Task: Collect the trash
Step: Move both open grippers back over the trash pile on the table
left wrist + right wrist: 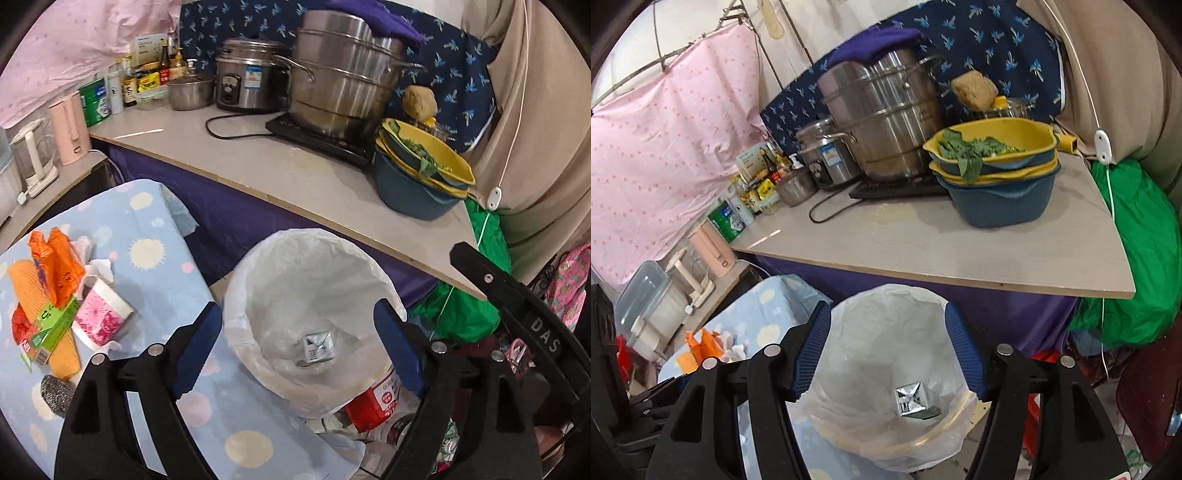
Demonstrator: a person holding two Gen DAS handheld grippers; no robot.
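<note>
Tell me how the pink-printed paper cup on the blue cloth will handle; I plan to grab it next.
The pink-printed paper cup lies on its side, so a push would probably roll it. It looks empty, likely light. Thin paper walls may crush under a firm squeeze.

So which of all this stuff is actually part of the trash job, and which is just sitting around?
Part of the job:
- lined trash bin, a silver foil packet already inside
- orange wrapper, crumpled tissue, pink paper cup, green box on the dotted cloth
- left gripper and right gripper, both open

Just lying about:
- steel steamer pot
- rice cooker
- yellow and blue basins
- sauce bottles
</note>
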